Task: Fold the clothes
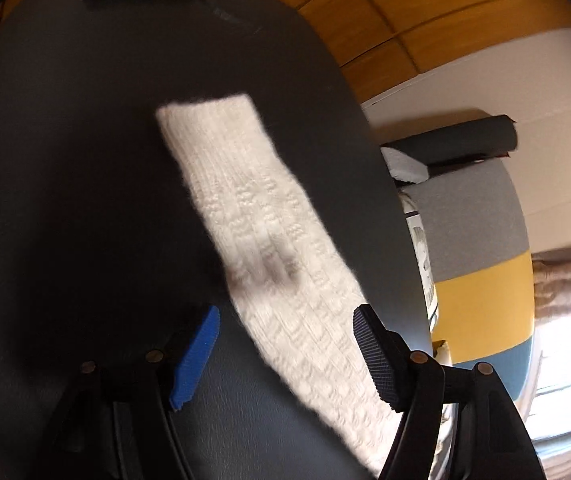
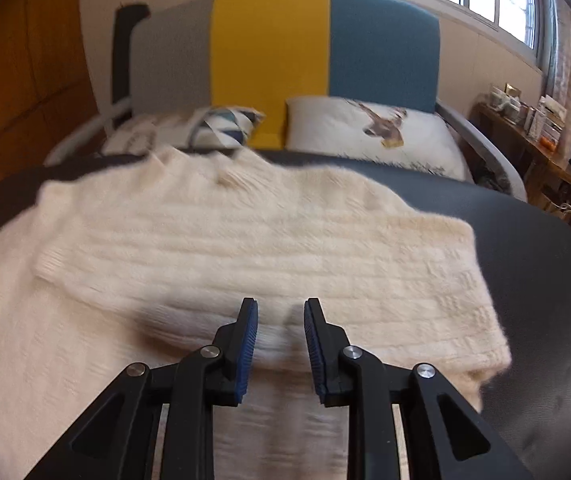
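The cream knit sweater lies on the dark table, one sleeve stretched out (mid-fold, I'd judge). Left gripper gapes wide over that sleeve; right gripper, narrowly parted, grips nothing.

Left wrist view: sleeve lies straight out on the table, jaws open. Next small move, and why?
Probably lower the left hand-held gripper and close on the sleeve. Its jaws stand open astride the sleeve, which lies flat and unfolded on the dark table, while the right wrist view shows the sweater body already partly folded over.
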Demonstrator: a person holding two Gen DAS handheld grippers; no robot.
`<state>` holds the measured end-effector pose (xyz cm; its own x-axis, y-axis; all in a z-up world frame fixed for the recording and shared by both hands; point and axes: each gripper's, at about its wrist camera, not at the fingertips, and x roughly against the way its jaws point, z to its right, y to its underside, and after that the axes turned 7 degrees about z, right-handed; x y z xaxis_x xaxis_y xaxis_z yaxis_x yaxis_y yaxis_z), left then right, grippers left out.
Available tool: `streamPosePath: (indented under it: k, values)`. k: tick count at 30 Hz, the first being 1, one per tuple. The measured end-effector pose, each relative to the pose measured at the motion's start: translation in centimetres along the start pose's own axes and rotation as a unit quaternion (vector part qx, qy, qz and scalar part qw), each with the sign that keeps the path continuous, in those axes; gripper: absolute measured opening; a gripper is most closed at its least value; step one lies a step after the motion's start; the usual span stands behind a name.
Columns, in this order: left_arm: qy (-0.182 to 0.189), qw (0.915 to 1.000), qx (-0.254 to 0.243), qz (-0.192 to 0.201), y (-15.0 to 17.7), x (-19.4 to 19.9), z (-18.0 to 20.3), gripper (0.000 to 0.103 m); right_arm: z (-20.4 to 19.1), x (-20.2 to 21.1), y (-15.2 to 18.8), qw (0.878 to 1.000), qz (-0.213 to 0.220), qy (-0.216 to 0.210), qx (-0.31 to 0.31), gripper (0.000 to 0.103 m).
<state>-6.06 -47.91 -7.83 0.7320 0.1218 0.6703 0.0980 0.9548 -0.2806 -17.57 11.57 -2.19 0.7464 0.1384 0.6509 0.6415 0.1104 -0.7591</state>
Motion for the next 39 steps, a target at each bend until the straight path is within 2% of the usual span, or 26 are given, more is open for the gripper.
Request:
streamPosePath:
  k: [4, 12, 14, 16, 18, 20, 21, 22, 27, 31, 37, 39]
  values:
    - [-0.007, 0.9999, -0.01, 0.0, -0.4, -0.7, 0.7, 0.073, -3.2, -0.2, -0.7, 0.999, 0.005, -0.019, 0.037, 0.023]
    - [-0.017, 0.9994, 0.029, 0.012, -0.4, -1.5, 1.2, 0.073, -4.9, -2.9, 0.1, 0.999, -0.021, -0.033, 0.021, 0.024]
    - [-0.031, 0.9993, 0.01, 0.019, -0.3, -1.6, 1.7, 0.064, -4.6, -2.9, 0.3, 0.999, -0.018, -0.038, 0.015, 0.024]
    - [-0.055, 0.9977, -0.024, 0.031, 0.1, -1.8, 2.3, 0.04, -4.3, -3.0, 0.4, 0.999, -0.017, -0.044, 0.005, 0.024]
    - [-0.078, 0.9932, -0.07, 0.051, 0.9, -2.0, 3.1, 0.033, -4.2, -2.9, 0.4, 0.999, -0.017, -0.046, 0.001, 0.025]
    - [-0.075, 0.9902, -0.106, 0.05, 1.7, -2.3, 3.7, 0.014, -4.0, -2.8, 0.4, 0.999, -0.017, -0.048, -0.001, 0.025]
    - [-0.073, 0.99, -0.111, 0.048, 2.0, -2.4, 3.8, 0.008, -4.0, -2.8, 0.3, 0.999, -0.017, -0.048, -0.003, 0.025]
    - [-0.07, 0.9898, -0.116, 0.046, 2.2, -2.4, 3.8, 0.008, -3.9, -2.8, 0.3, 0.999, -0.018, -0.049, -0.004, 0.025]
    - [-0.03, 0.9882, -0.131, 0.073, 1.8, -0.4, 5.7, 0.006, -3.7, -2.6, 0.2, 0.998, -0.018, -0.053, -0.01, 0.025]
    - [0.026, 0.9827, -0.154, 0.1, 1.7, 2.4, 8.7, 0.006, -3.0, -1.7, -0.4, 0.998, -0.015, -0.054, -0.04, 0.025]
    - [0.096, 0.9675, -0.209, 0.106, 3.9, 4.6, 14.4, 0.006, -1.5, 0.3, -0.3, 0.992, -0.01, -0.076, -0.095, 0.025]
    - [0.12, 0.9598, -0.232, 0.103, 5.4, 5.2, 16.5, 0.006, -1.2, 0.9, -0.1, 0.99, -0.012, -0.091, -0.112, 0.025]
